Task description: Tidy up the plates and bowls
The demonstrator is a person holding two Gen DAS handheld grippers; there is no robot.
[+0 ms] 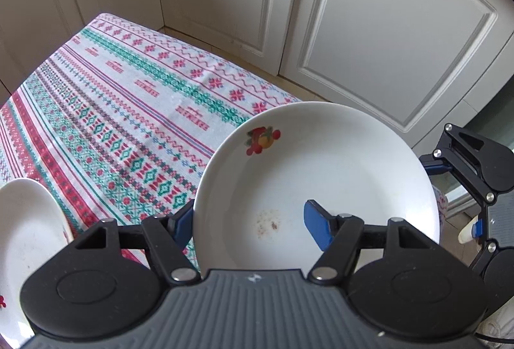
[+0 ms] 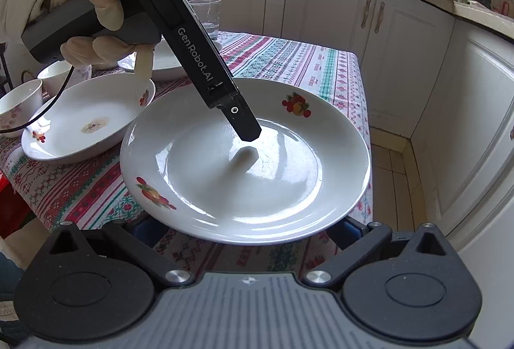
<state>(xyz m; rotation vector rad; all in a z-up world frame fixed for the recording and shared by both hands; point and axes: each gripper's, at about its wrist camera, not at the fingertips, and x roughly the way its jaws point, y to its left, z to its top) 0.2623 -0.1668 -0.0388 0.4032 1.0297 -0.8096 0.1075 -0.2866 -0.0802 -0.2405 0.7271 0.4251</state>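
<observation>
A white plate with fruit prints (image 1: 321,175) (image 2: 244,162) is held up over the near edge of the patterned tablecloth. My left gripper (image 1: 250,223) straddles its rim: one blue finger (image 1: 316,228) lies inside the plate, the other (image 1: 181,220) behind it. In the right wrist view the left gripper's finger (image 2: 244,124) reaches into the plate from above. My right gripper's fingers are hidden under the plate's near rim, spread wide apart. A second white fruit-print plate (image 2: 86,121) (image 1: 25,246) lies on the table to the left.
Two small cups (image 2: 19,105) stand at the far left, with another plate (image 2: 167,60) and a glass (image 2: 208,16) behind. White cabinets (image 1: 369,28) surround the table. The gloved hand (image 2: 80,8) holds the left gripper.
</observation>
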